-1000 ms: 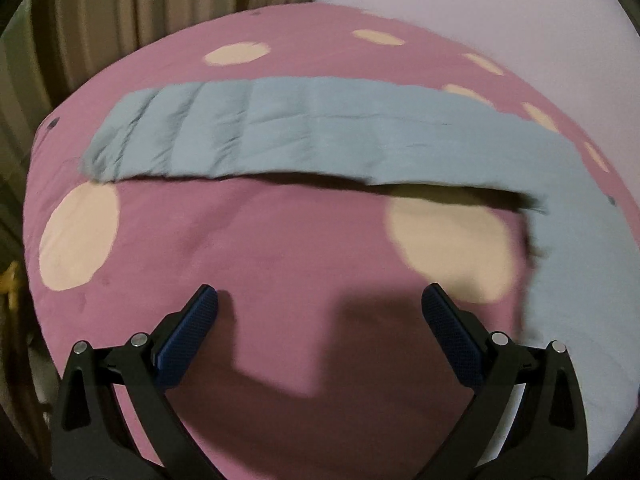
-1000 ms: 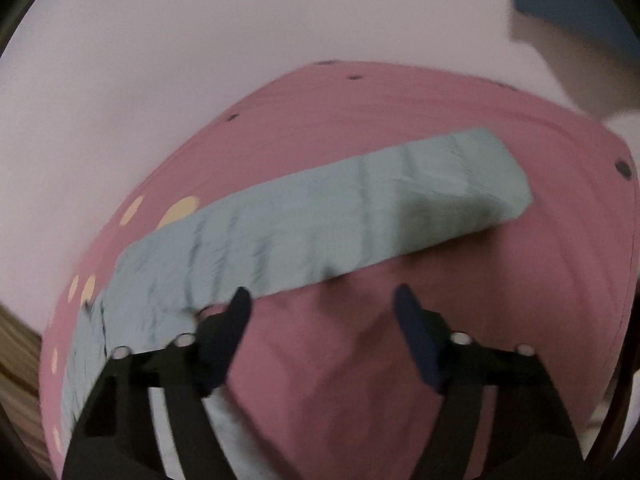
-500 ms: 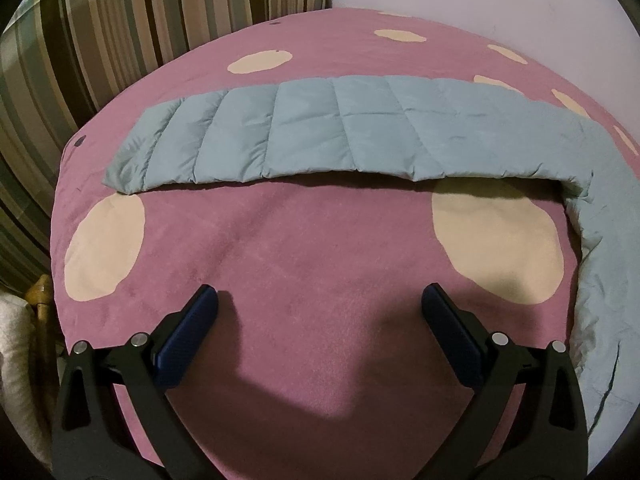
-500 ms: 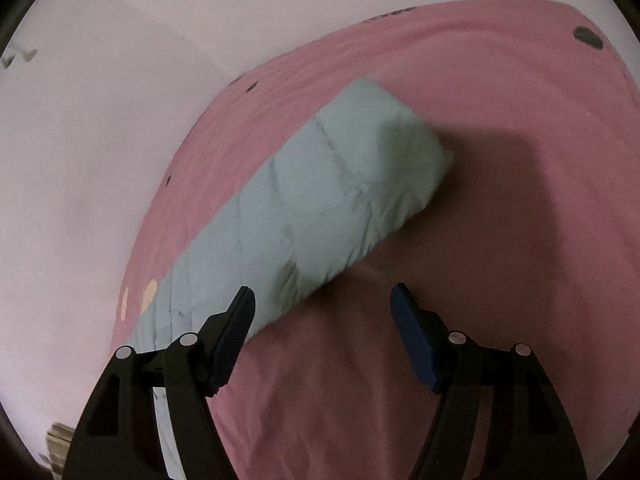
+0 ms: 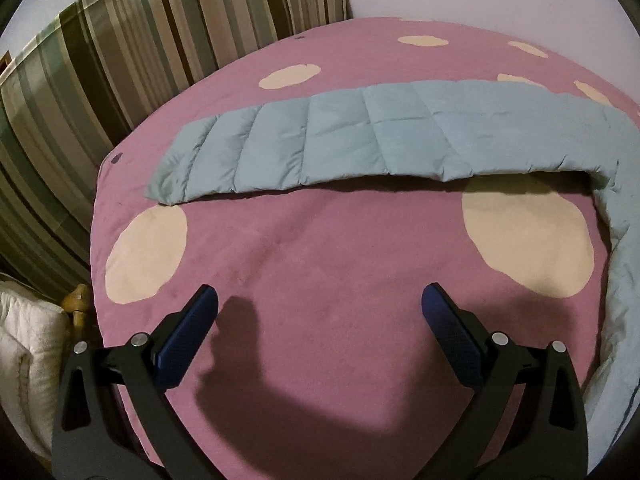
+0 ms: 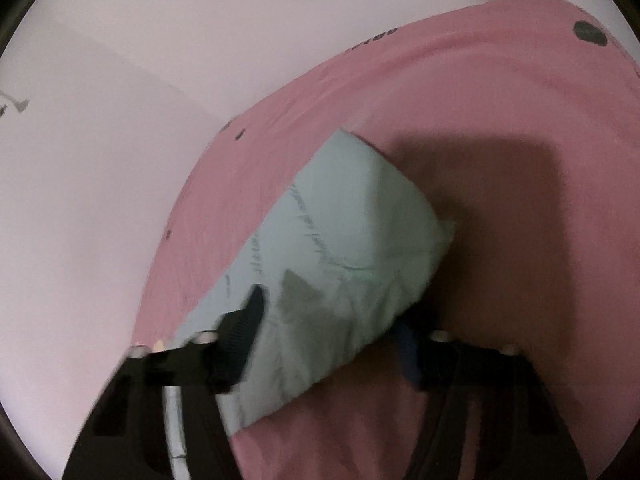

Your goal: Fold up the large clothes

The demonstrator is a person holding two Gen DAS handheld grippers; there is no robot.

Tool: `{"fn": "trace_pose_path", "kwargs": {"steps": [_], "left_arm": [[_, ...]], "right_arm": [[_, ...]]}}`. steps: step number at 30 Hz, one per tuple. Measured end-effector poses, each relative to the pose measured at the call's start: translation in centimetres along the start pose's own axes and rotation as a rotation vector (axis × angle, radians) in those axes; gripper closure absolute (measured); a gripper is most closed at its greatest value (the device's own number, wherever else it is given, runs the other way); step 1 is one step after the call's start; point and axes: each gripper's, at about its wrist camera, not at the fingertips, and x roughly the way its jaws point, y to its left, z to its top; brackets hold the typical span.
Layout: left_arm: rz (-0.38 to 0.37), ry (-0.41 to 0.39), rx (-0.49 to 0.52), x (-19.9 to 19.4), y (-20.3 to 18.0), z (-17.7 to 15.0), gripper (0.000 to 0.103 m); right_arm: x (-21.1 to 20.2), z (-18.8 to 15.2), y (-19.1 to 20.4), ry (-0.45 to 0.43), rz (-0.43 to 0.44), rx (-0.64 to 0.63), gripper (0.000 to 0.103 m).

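Right tongs (image 6: pixel 332 320) just closing, clamped on quilt (image 6: pixel 352 248) end. Left tongs (image 5: pixel 320 312) apart, empty, quilt at 12 o'clock. Bedspread (image 5: pixel 340 260) print unreadable.

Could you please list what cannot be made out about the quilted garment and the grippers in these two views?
- Quilted garment: left wrist view, its right end is cut off by the frame edge.
- Right gripper: right wrist view, motion blur; its jaws have just been closing around the garment end, but pad contact is unclear.
- Its right finger: mostly behind the fabric.

Dark printed marks are seen near the far edge of the pink bedspread (image 6: pixel 460 128), but they are too blurred to be read.
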Motion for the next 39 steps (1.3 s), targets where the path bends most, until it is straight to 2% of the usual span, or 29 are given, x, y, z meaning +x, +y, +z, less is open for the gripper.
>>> {"fn": "trace_pose_path", "kwargs": {"steps": [2,5,7,11,15,21,27,30,39], "left_arm": [[0.011,-0.001,0.009,0.1,-0.2,0.1,0.002],[0.012,0.003,0.009,0.2,-0.2,0.2,0.002],[0.006,0.006,0.004,0.3,0.0,0.3,0.002],[0.01,0.006,0.006,0.3,-0.1,0.2,0.002],[0.023,0.002,0.015,0.2,-0.3,0.0,0.002],[0.03,0.002,0.024,0.4,-0.4,0.0,0.002],[0.025,0.004,0.023,0.4,-0.3,-0.1,0.002],[0.015,0.008,0.016,0.5,-0.1,0.0,0.002],[0.016,0.008,0.017,0.5,0.0,0.0,0.002]], "right_arm": [[0.7,0.0,0.4,0.01,-0.01,-0.016,0.08],[0.6,0.3,1.0,0.011,0.012,-0.043,0.095],[-0.3,0.5,1.4,-0.017,0.004,-0.089,0.096],[-2.3,-0.3,5.5,-0.054,0.021,-0.209,0.097],[-3.7,-2.4,9.5,-0.052,0.067,-0.323,0.097],[-4.3,-8.6,18.1,-0.019,0.145,-0.561,0.097],[-3.5,-17.8,25.9,0.084,0.221,-0.755,0.097],[-2.7,-22.1,28.8,0.134,0.252,-0.832,0.097],[-1.8,-33.7,33.5,0.267,0.327,-1.039,0.097]]}}
